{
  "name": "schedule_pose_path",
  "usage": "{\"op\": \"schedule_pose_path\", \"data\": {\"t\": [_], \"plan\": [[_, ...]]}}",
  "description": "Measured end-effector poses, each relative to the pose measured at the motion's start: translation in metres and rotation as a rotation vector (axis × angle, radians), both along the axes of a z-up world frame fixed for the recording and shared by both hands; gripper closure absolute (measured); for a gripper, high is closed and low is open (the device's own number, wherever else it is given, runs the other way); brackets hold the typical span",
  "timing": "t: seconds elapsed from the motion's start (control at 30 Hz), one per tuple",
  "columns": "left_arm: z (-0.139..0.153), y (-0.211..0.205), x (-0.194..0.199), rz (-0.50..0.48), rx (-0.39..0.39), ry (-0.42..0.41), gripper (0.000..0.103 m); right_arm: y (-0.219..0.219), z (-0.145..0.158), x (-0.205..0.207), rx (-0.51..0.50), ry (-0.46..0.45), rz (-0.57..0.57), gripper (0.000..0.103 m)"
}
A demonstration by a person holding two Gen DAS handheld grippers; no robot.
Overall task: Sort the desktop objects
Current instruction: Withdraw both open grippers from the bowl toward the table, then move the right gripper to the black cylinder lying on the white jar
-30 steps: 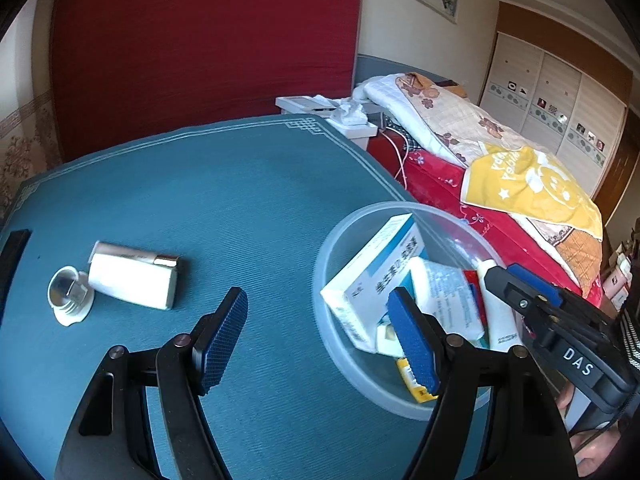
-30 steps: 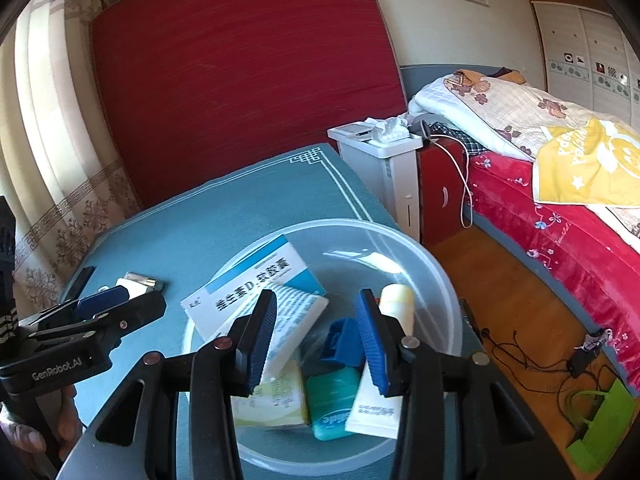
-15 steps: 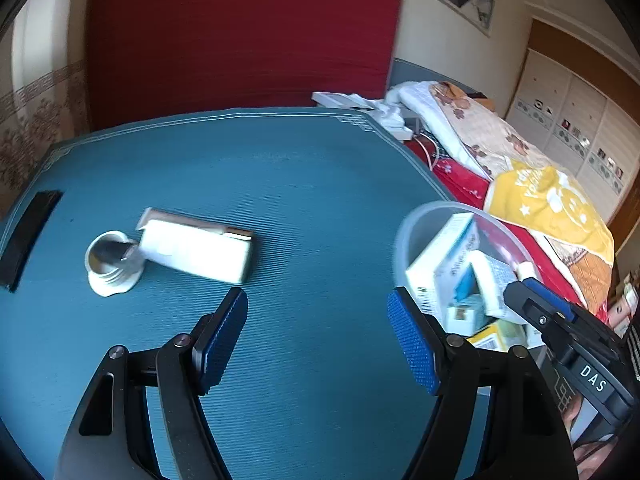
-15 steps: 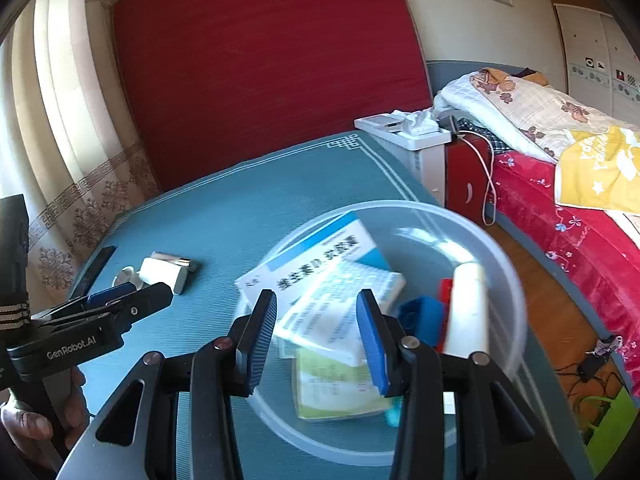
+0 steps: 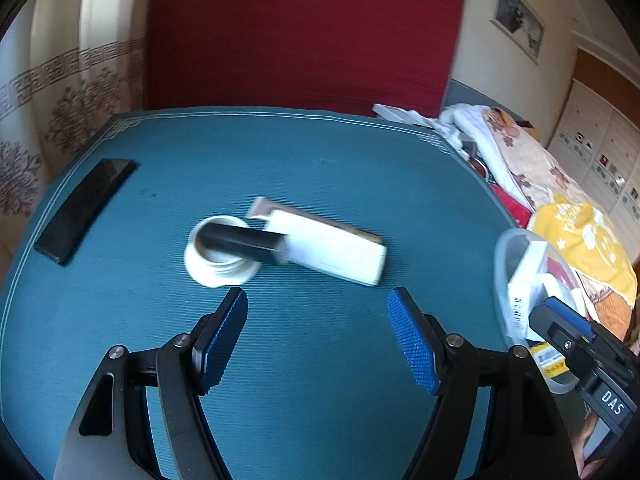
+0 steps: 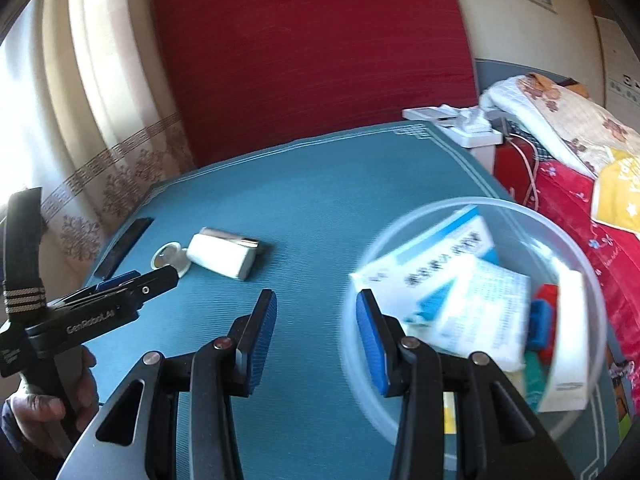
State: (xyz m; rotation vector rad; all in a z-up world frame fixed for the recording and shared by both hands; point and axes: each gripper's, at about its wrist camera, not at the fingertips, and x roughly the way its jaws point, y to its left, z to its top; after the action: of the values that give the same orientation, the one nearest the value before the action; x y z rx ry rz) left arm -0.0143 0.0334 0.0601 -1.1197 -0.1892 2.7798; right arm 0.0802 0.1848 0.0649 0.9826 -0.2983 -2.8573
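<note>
1. The white box [image 5: 326, 250] lies flat at the middle of the left wrist frame on the blue counter [image 5: 320, 360], one end touching a black tube [image 5: 244, 242] that rests across a white lid [image 5: 218, 258]. These three look like the loose items left to sort.
2. The left tongs [image 5: 318, 338] hover just below them in the frame, jaws wide apart and empty, probably lined up to pick one.
3. The clear bowl [image 6: 592, 280] sits at the right of the right wrist frame, holding medicine boxes [image 6: 440, 276] and a white tube [image 6: 570, 340], so it seems to be the collecting place.
4. The right tongs [image 6: 316, 334] hang beside the bowl's near rim, jaws partly apart with nothing between them.
5. A black strip [image 5: 86, 210] lies at the counter's left edge, well apart from the rest.
6. A bed [image 5: 560, 200] stands to the right. Nothing blocks the way to the box.
</note>
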Motion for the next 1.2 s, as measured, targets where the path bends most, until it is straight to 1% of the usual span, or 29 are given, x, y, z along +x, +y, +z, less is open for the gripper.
{"op": "schedule_pose_path", "data": {"t": [0.27,0.57,0.73,0.87,1.2], "plan": [[-0.004,-0.037,0.000,0.057,-0.017,0.004,0.027,-0.039,-0.003,-0.018,0.002,-0.027,0.075,0.057],[-0.012,-0.067,0.000,0.094,-0.009,-0.011,0.027,-0.080,-0.005,-0.039,0.009,-0.050,0.148,0.057],[-0.017,-0.078,-0.002,0.119,-0.002,-0.017,0.027,-0.097,-0.007,-0.047,0.019,-0.059,0.179,0.057],[-0.018,-0.084,-0.003,0.140,-0.011,-0.018,0.027,-0.109,-0.009,-0.056,0.029,-0.064,0.195,0.057],[-0.028,-0.090,-0.006,0.164,-0.011,-0.050,0.027,-0.123,-0.013,-0.076,0.035,-0.069,0.221,0.057]]}}
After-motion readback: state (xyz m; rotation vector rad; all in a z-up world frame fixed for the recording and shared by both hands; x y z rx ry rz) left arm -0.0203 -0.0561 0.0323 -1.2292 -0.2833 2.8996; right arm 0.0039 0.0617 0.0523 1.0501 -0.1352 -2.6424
